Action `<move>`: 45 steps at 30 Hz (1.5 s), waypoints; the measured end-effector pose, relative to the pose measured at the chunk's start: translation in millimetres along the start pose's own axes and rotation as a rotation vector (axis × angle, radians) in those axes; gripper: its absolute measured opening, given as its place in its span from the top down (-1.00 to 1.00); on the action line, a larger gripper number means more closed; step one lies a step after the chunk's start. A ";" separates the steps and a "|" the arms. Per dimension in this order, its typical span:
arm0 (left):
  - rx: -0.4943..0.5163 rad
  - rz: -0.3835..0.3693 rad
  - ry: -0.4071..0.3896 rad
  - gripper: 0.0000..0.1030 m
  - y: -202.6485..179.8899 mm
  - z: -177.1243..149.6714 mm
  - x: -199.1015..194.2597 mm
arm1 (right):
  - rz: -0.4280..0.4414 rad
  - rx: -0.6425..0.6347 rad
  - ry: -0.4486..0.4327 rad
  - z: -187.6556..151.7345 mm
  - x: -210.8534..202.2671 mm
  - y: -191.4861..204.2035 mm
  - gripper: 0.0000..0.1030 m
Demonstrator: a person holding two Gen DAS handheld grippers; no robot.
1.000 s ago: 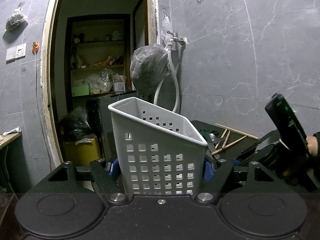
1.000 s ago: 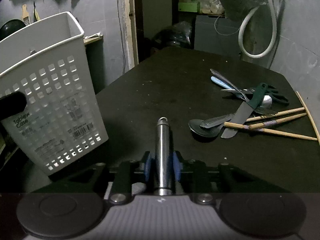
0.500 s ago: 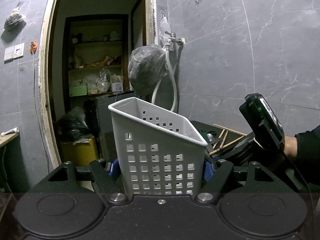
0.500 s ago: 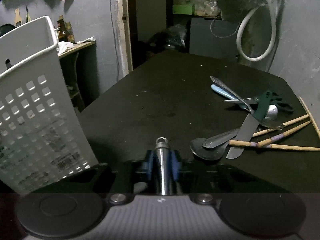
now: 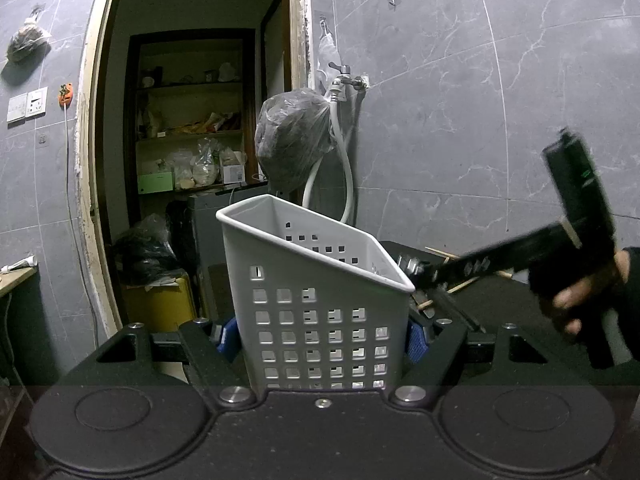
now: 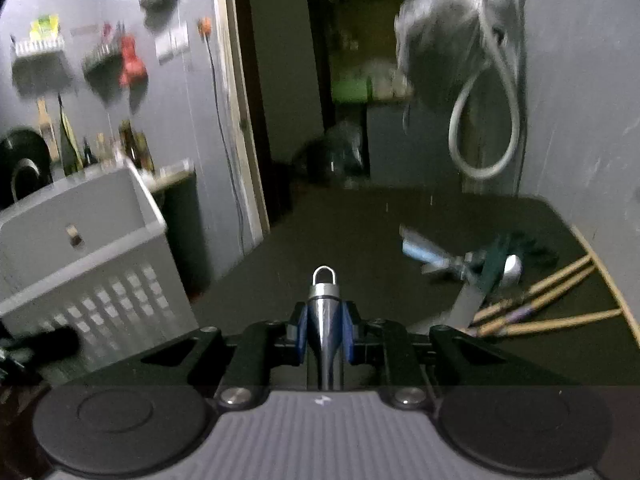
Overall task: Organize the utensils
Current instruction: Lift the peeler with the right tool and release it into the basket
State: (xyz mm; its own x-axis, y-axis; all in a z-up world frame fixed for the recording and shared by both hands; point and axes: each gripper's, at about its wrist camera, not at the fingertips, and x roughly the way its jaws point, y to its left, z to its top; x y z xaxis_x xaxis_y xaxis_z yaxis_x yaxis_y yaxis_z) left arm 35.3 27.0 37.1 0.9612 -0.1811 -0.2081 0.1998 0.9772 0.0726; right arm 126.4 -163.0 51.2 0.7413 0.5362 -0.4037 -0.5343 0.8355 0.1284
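My left gripper (image 5: 320, 330) is shut on a white perforated utensil basket (image 5: 316, 292), held tilted between its blue pads. The basket also shows at the left of the right wrist view (image 6: 88, 248). My right gripper (image 6: 324, 332) is shut on a steel utensil handle (image 6: 323, 312) with a hanging loop at its tip, held above the black table (image 6: 360, 232). The right gripper and the hand on it show at the right of the left wrist view (image 5: 576, 256), raised beside the basket. More utensils (image 6: 472, 268) and wooden chopsticks (image 6: 548, 308) lie at the table's right.
A grey tiled wall runs along the table's right side, with a tap, a white hose (image 5: 344, 176) and a dark plastic bag (image 5: 294, 144). An open doorway with shelves (image 5: 192, 140) lies behind. Bottles and hanging items (image 6: 100, 80) sit at the far left.
My right gripper has lifted and tilted upward with the steel utensil, moving higher beside the basket. The basket stays gripped in my left gripper.
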 end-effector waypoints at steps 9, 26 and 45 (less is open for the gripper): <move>0.000 0.000 0.000 -0.49 0.1 -0.2 0.1 | 0.013 -0.005 -0.235 14.8 -39.3 -1.9 0.61; 0.001 -0.001 0.000 -0.49 -0.5 -0.1 -0.2 | -0.002 -0.019 -0.271 10.0 -44.1 9.7 0.61; 0.001 -0.003 0.000 -0.49 -0.5 0.2 -0.3 | 0.186 -0.209 -0.648 90.4 -111.4 80.8 0.61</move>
State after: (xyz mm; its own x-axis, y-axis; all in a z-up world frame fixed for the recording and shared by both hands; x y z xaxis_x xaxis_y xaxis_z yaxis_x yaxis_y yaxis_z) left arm 34.9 26.5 37.4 0.9608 -0.1837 -0.2078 0.2025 0.9766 0.0727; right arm 37.4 -144.3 188.4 0.6877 0.6860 0.2376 -0.6944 0.7170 -0.0604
